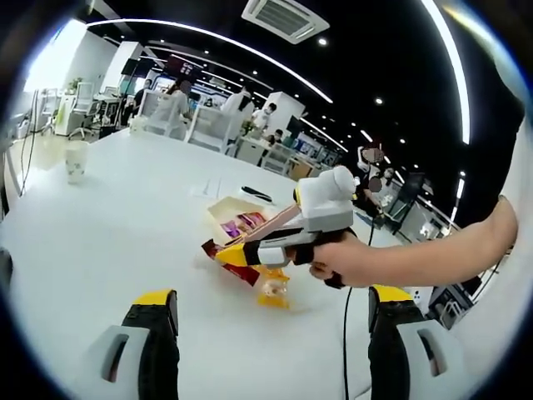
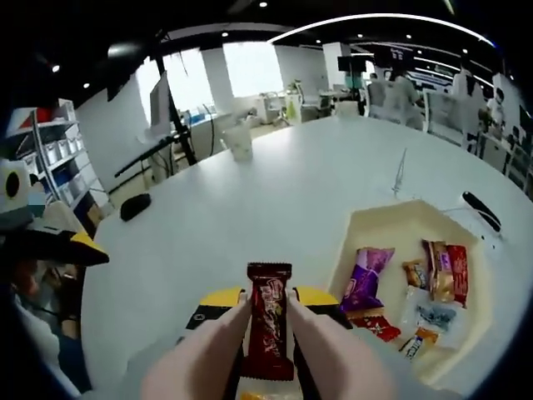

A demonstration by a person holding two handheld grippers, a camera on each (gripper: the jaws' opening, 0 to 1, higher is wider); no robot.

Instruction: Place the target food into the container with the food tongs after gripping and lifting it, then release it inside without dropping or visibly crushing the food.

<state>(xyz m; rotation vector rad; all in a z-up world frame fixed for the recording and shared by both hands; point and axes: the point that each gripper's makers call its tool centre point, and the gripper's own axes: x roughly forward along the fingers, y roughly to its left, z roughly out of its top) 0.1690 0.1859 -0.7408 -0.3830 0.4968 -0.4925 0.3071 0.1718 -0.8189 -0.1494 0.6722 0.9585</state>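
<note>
My right gripper (image 2: pixel 268 297) is shut on pink food tongs (image 2: pixel 329 346). The tongs pinch a dark red snack bar (image 2: pixel 269 329) between their arms, just left of the cream container (image 2: pixel 358 229). The container holds several wrapped snacks, among them a purple packet (image 2: pixel 368 275). In the left gripper view, a hand carries the right gripper (image 1: pixel 250 250) in from the right, with the red bar (image 1: pixel 226 253) at the tong tips just in front of the container (image 1: pixel 223 208). A yellow packet (image 1: pixel 275 292) lies on the table below it. My left gripper (image 1: pixel 274 295) stands open and holds nothing.
On the white table (image 2: pixel 275 208) a paper cup (image 2: pixel 240 142) stands at the far side, a black mouse (image 2: pixel 135 206) lies to the left, and a black pen (image 2: pixel 481 210) lies beyond the container. A cable (image 1: pixel 346 333) hangs from the right gripper. People and chairs are at the far end.
</note>
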